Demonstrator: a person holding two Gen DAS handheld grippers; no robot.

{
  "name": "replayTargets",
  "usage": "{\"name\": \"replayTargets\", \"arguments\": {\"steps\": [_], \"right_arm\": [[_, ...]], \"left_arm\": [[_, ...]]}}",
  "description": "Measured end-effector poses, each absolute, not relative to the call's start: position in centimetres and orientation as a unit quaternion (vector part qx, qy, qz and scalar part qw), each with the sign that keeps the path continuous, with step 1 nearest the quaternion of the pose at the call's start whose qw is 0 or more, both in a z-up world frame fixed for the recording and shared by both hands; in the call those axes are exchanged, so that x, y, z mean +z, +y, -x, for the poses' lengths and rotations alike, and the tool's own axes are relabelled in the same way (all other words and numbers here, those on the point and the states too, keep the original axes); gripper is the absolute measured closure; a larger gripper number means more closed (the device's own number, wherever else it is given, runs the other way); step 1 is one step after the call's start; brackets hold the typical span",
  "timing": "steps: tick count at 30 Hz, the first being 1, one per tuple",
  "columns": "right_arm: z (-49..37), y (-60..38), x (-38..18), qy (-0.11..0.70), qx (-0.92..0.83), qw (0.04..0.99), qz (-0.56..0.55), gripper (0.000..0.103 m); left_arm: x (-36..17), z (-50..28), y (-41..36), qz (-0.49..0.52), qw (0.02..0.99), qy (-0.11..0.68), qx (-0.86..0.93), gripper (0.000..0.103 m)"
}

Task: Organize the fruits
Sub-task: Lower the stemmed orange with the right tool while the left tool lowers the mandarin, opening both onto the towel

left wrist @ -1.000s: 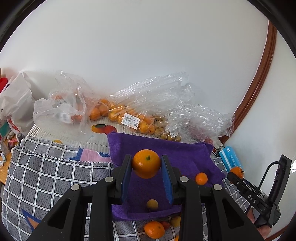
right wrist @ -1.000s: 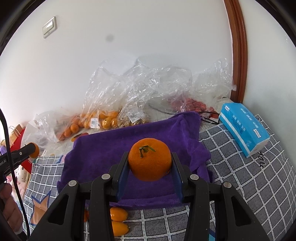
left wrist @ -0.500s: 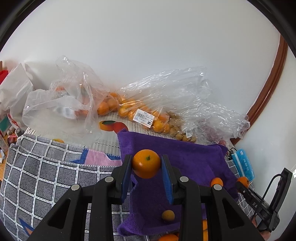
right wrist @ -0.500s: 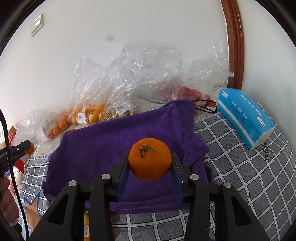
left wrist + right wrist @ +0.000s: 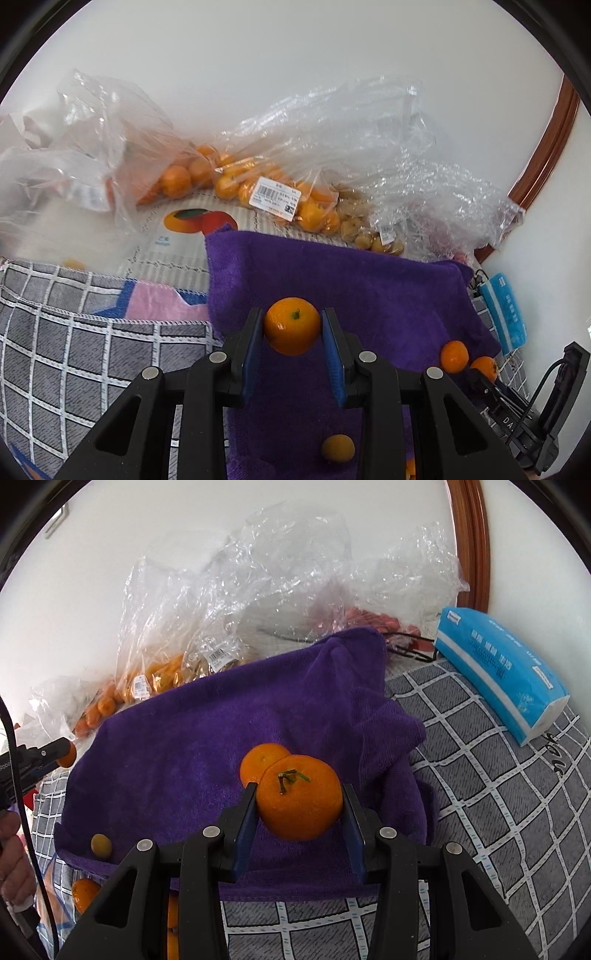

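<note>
Each tool, left (image 5: 291, 328) and right (image 5: 299, 805), grips one orange; two fruits lie on one purple towel (image 5: 192, 738).

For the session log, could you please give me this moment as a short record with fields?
left gripper: shut on small orange, above purple towel
right gripper: shut on stemmed orange, above the towel
loose on towel: one orange, one small yellowish fruit
behind towel: clear bags of oranges
right of towel: blue tissue pack
</note>
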State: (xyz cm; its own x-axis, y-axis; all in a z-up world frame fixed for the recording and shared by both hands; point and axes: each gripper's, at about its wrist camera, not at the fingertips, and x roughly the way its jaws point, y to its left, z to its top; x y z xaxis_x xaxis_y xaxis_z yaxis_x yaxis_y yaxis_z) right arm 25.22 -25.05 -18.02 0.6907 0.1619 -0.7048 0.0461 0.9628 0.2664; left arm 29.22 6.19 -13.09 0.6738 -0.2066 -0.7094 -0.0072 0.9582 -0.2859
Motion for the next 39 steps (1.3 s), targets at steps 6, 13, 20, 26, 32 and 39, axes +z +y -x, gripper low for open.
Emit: {"name": "replayTargets", "arguments": {"steps": [6,13,20,26,32,39], "right_arm": [[-25.4,-24.5,-18.2,0.393,0.027,0.913,-0.108,0.06],[-25.4,-23.9,-18.2,0.39,0.023,0.917,-0.085,0.059],[-24.9,-23.8,-17.7,0.383,0.016,0.921,-0.075,0.059],[-23.9,-23.8,-16.5,0.374,0.008,0.925,-0.068,0.057],[-22.5,-23.7,-15.0,0.363,0.003,0.93,-0.061,0.055],[-20.1,-23.3,-12.8,0.342,0.0,0.938,-0.061,0.051]], "left_arm": [[-14.4,-29.6,5.0,0.11,0.9,0.418,-0.055,0.073],[-15.2,-29.9,4.3,0.094,0.896,0.431,-0.055,0.073],[-15.8,-30.0,3.9,0.092,0.891,0.442,-0.057,0.073],[-15.8,-29.8,3.8,0.095,0.885,0.452,-0.059,0.073],[-15.0,-28.7,3.6,0.09,0.889,0.444,-0.059,0.057],[-12.7,-25.4,4.1,0.095,0.902,0.418,-0.057,0.056]]}}
